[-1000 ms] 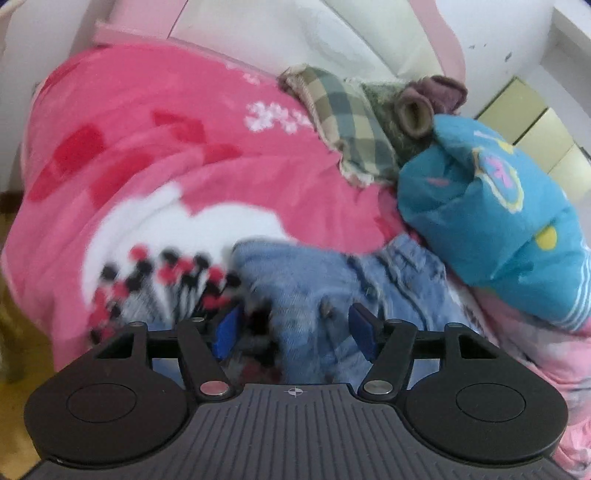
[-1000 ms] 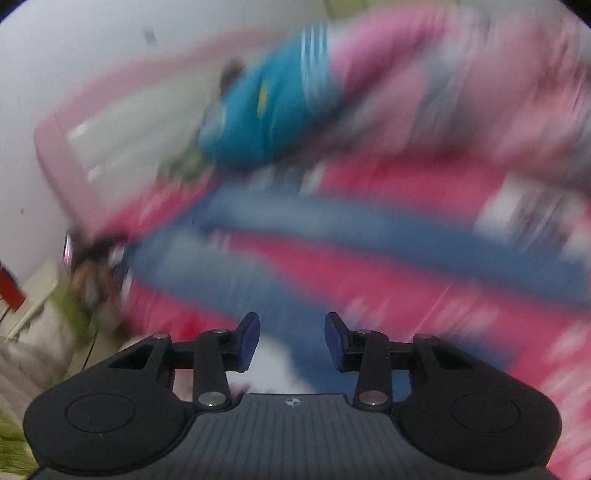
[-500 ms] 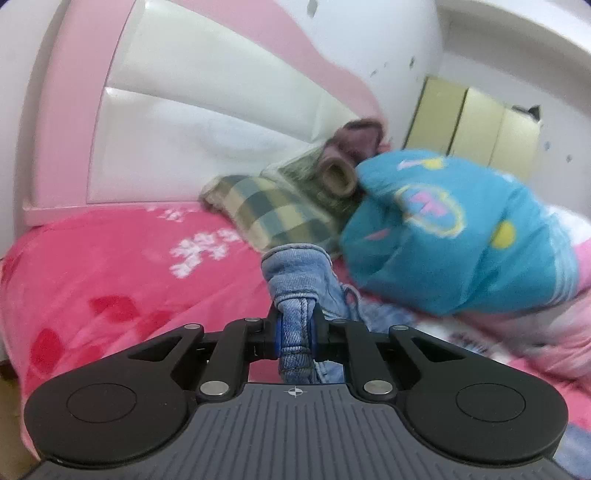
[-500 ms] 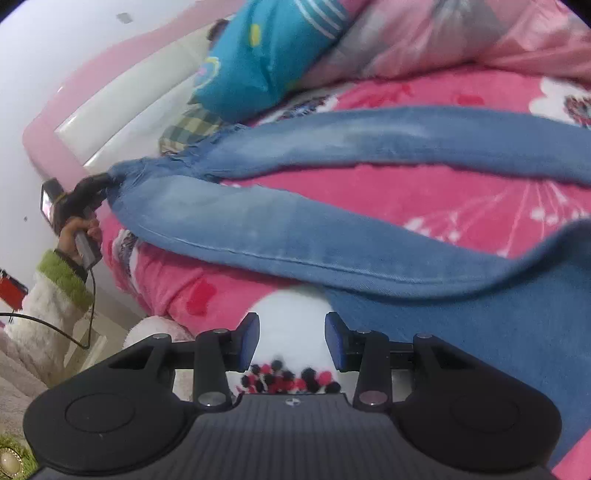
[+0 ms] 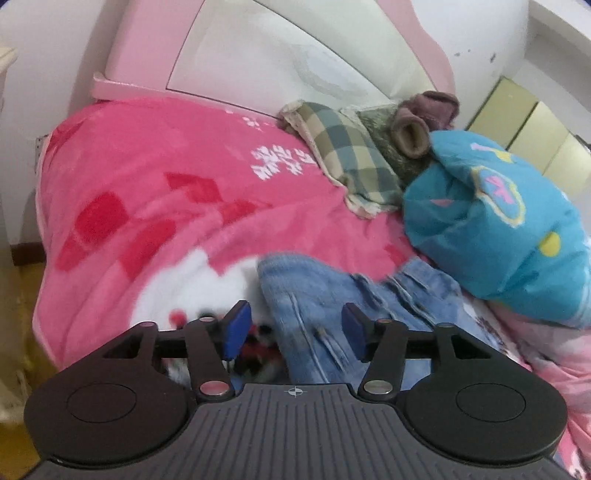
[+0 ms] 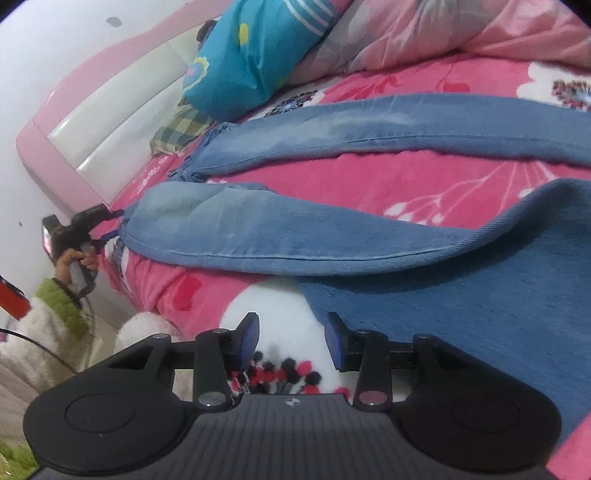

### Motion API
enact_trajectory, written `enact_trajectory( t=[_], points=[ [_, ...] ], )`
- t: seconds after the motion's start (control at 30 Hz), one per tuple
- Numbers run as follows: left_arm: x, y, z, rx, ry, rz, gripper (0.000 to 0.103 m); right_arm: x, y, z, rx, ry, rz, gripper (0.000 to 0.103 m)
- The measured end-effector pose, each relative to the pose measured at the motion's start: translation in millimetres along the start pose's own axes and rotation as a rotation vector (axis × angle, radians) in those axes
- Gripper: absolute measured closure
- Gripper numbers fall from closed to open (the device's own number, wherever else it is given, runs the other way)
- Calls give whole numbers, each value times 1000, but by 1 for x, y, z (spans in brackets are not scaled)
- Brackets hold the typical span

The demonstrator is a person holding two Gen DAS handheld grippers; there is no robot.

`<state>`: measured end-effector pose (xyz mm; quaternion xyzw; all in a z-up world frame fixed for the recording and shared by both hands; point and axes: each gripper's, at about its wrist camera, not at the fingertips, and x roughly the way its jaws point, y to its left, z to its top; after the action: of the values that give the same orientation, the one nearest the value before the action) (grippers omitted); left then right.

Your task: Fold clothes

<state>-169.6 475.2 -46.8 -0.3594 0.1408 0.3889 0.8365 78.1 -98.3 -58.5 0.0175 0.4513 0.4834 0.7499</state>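
Note:
A pair of blue jeans [image 6: 332, 236] lies spread on the pink blanket [image 6: 369, 181], its two legs running apart toward the headboard. In the left wrist view the leg ends [image 5: 332, 295] lie just ahead of my left gripper [image 5: 293, 330], which is open with denim between and below its blue pads. That gripper also shows in the right wrist view [image 6: 107, 221] at the near leg's end. My right gripper [image 6: 291, 341] is open and empty above the blanket's white patch, left of the jeans' dark seat part [image 6: 461, 314].
A blue pillow [image 5: 498, 225], a checked cloth [image 5: 347, 155] and a rolled brown garment [image 5: 413, 129] lie by the pink and white headboard [image 5: 258, 55]. A pink quilt [image 6: 461, 33] is bunched at the far side. The bed edge drops to the floor at the left.
My left gripper, shut on a jeans leg end half a second ago, has opened and let it drop onto the blanket. The right gripper has stayed nearly still.

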Motion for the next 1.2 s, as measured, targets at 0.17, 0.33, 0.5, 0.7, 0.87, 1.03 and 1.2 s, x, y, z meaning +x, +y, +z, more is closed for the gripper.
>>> enact_trajectory(
  t=[0.17,0.33,0.5,0.7,0.87,1.03,1.2],
  points=[
    [2,-9,-13,-18,63,-8,42,-7,5,-6,-69,-9,-24,62],
    [24,-9,-2,-136,52,60,43,-15,-1,-10,-46,-26,-18,62],
    [37,-17,7,-122,8,141,76,-22,-9,-12,-3,-44,-17,62],
    [24,-43,3,10,-100,157,91,-16,-15,-7,23,-27,-23,62],
    [-20,-112,-19,316,-249,-106,91,-9,-10,0,-4,-7,-34,62],
    [-38,-167,-86,706,-280,-250,92,4,-1,14,-22,15,-33,62],
    [-34,-177,-144,946,-273,-262,94,18,12,36,-77,33,-19,61]
  ],
)
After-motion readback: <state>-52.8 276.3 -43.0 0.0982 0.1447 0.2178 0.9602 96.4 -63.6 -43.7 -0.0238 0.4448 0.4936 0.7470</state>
